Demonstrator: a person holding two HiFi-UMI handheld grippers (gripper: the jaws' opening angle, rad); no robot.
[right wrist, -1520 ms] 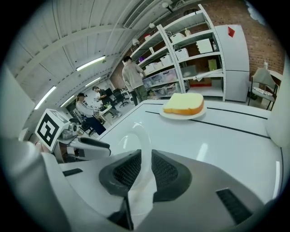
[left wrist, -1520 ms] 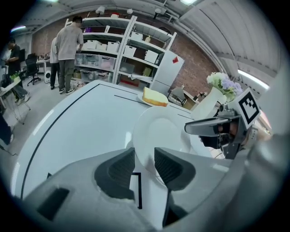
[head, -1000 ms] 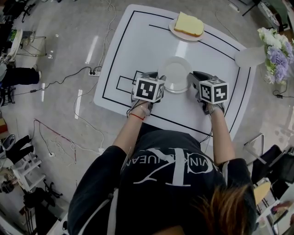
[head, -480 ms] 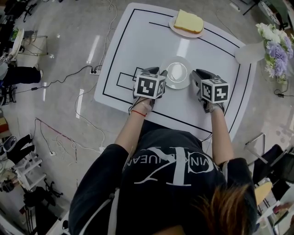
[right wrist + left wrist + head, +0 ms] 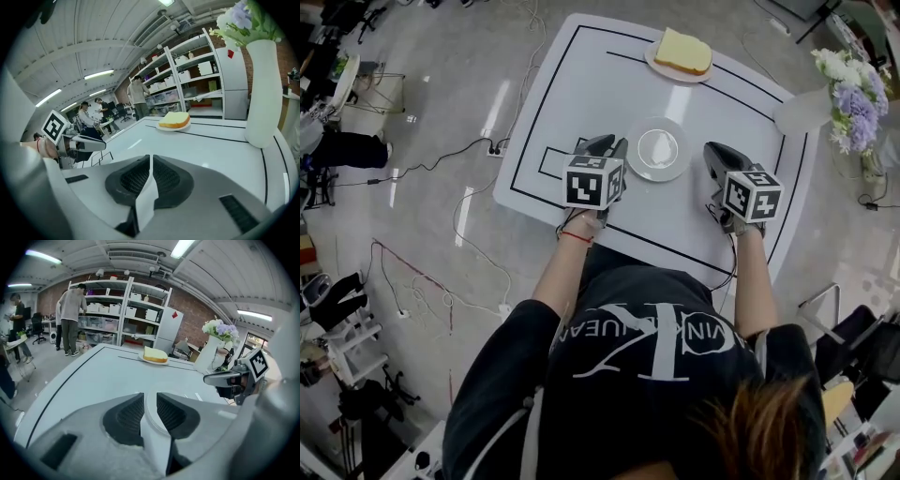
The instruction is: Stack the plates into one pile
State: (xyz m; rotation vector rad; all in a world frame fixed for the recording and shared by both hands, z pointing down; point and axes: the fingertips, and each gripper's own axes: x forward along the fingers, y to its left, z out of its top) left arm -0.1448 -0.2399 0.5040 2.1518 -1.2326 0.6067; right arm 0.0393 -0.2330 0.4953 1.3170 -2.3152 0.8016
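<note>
A round pale plate (image 5: 657, 150) lies in the middle of the white table (image 5: 572, 84). A second plate carrying a slice of yellow bread (image 5: 682, 52) sits at the far edge; it also shows in the gripper views (image 5: 154, 355) (image 5: 174, 121). My left gripper (image 5: 611, 146) hangs just left of the middle plate, apart from it. Its jaws have just been closing; a gap remains with nothing between them (image 5: 150, 399). My right gripper (image 5: 719, 152) is a little right of the plate. Its jaws have just been closing too, and its pads nearly meet on nothing (image 5: 150, 161).
A white vase with purple and white flowers (image 5: 848, 98) stands at the table's far right corner, tall in the right gripper view (image 5: 262, 93). Black lines mark rectangles on the tabletop. Cables trail over the floor at left. People stand by shelves in the background.
Both grippers were right against the sides of the middle plate; they have since drawn away from it and stand apart. The plate stays on the table.
</note>
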